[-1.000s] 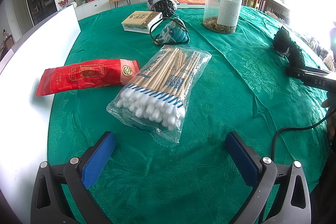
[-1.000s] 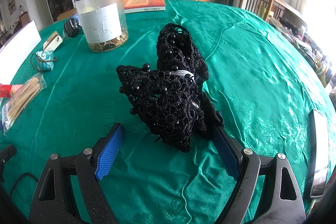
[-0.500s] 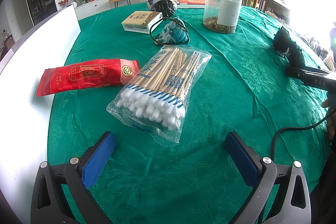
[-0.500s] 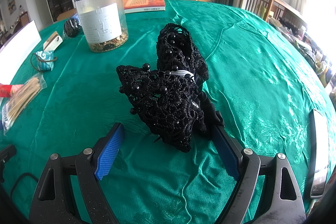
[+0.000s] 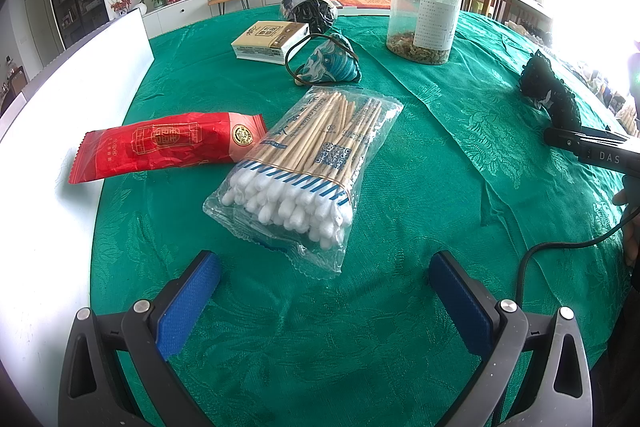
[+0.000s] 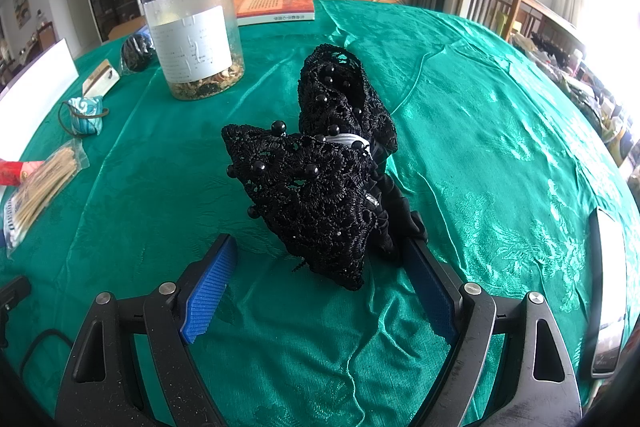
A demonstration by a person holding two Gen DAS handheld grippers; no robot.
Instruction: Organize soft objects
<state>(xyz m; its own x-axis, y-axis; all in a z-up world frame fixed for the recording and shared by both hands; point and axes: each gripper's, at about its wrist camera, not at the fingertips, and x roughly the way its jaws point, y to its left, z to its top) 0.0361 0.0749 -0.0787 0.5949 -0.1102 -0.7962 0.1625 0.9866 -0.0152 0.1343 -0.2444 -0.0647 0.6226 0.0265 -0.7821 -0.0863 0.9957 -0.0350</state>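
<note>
Both grippers spread wide, pinching nothing: right gripper (image 6: 318, 277) straddling near end of black lace bow (image 6: 320, 179), left gripper (image 5: 324, 277) just short of cotton swab bag (image 5: 308, 171), well left of bow.

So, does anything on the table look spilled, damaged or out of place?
Nothing spilled or broken. The jar stands upright with its lid on, and the swab bag looks sealed. Only the green cloth is creased, and the red packet overhangs its edge.

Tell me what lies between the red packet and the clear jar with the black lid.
In the left wrist view, the bag of cotton swabs and the blue patterned pouch lie between the red packet and the clear jar.
</note>
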